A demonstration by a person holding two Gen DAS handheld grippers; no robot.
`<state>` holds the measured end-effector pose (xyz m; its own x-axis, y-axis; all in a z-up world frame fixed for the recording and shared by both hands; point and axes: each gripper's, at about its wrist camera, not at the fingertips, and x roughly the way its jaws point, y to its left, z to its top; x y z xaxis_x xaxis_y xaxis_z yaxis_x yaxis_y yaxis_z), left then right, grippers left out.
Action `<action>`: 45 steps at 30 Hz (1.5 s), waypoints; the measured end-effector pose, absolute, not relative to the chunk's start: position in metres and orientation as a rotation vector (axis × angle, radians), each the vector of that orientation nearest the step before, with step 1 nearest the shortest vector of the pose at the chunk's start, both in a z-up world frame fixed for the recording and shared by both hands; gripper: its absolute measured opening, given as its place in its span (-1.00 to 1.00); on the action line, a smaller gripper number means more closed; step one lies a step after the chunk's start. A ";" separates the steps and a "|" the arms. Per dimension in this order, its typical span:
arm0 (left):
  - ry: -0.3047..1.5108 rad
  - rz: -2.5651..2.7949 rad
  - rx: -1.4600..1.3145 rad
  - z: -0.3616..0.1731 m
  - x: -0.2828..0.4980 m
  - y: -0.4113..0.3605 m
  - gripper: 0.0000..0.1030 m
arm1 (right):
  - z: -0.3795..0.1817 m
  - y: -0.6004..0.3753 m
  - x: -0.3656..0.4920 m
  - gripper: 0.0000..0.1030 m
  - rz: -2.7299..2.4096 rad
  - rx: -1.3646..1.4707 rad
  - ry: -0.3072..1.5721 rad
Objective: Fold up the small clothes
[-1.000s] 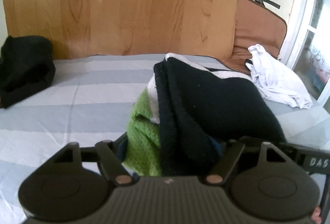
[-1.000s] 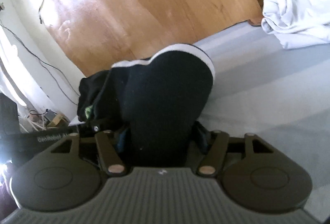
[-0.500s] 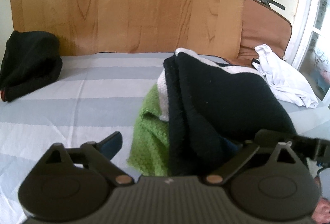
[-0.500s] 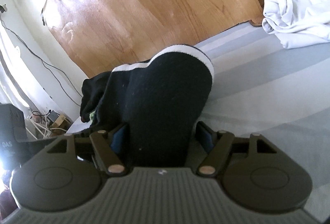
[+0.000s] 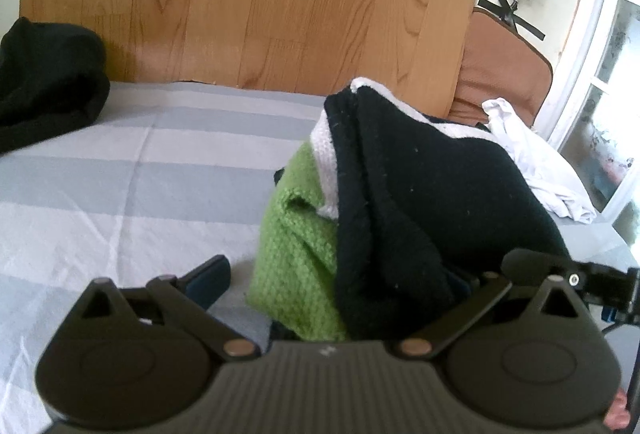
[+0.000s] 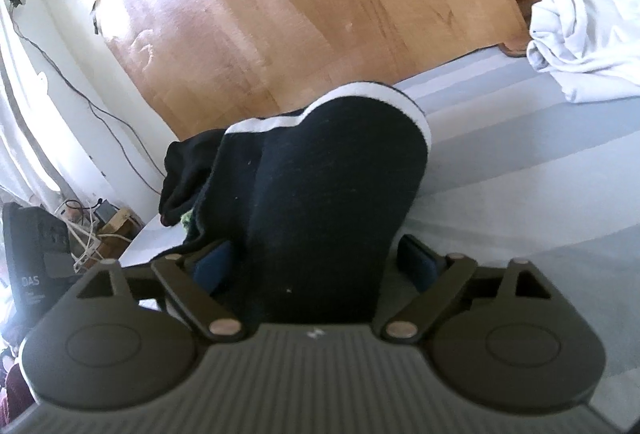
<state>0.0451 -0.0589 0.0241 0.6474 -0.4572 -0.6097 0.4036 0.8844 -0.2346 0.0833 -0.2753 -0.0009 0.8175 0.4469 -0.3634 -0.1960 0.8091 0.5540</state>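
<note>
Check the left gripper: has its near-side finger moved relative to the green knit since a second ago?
Yes. The left gripper has spread; its blue-padded finger swung outward, away from the green knit, leaving striped sheet visible between them.

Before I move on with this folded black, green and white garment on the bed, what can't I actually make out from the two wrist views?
- Left gripper: its right-hand finger is hidden behind the black, green and white garment in the left wrist view; jaws opening.
- Right gripper: the garment covers the gap between its fingers in the right wrist view; jaws opening.
- Dark bundle: cut off by the left edge.
- White cloth: cut off by the right edge.
</note>
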 end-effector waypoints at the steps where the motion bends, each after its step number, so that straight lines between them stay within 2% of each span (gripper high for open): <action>1: 0.713 -0.490 -0.078 0.024 0.044 -0.059 1.00 | -0.001 -0.275 0.084 0.87 0.365 0.520 0.508; 7: 0.710 -0.489 -0.086 0.023 0.043 -0.058 1.00 | 0.000 -0.272 0.085 1.00 0.391 0.504 0.514; 45: 0.705 -0.488 -0.097 0.023 0.041 -0.056 1.00 | -0.001 -0.284 0.082 1.00 0.471 0.600 0.487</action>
<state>0.0407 -0.0557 0.0233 0.6543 -0.4619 -0.5988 0.3976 0.8836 -0.2471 0.0816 -0.2837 -0.0015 0.7859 0.5453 -0.2916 -0.2726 0.7288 0.6282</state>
